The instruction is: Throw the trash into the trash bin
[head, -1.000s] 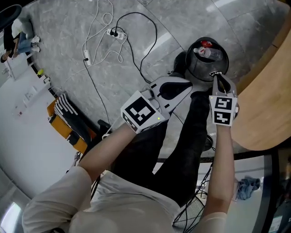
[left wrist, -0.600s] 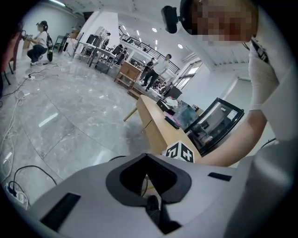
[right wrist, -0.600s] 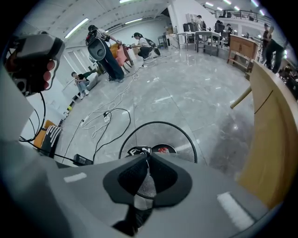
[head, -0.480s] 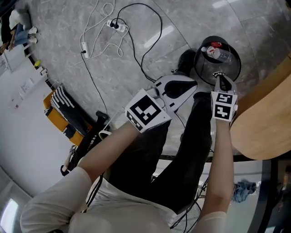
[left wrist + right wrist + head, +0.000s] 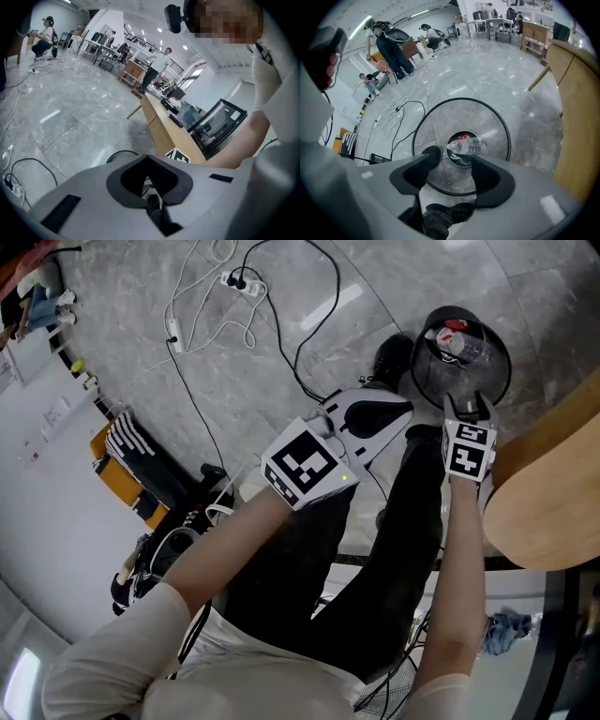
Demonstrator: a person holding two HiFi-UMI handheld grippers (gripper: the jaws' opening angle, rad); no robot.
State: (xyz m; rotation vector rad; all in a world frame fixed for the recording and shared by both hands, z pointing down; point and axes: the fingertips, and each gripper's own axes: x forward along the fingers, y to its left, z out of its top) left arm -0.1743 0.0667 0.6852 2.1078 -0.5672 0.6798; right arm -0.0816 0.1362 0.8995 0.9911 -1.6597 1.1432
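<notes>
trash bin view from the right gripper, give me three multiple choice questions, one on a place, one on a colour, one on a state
1. Where is the plastic bottle?
A held by the right gripper
B inside the trash bin
C lying beside the bin

2. What colour is the bottle's cap?
A blue
B red
C green

3. How do the right gripper's fingers stand?
A shut on the bottle
B shut on nothing
C open and empty

Key:
1 B, the bottle lies at the bottom of the mesh bin.
2 B, the cap shows red.
3 C, the fingers have just been opening and stand apart above the bin with nothing between them.
</notes>
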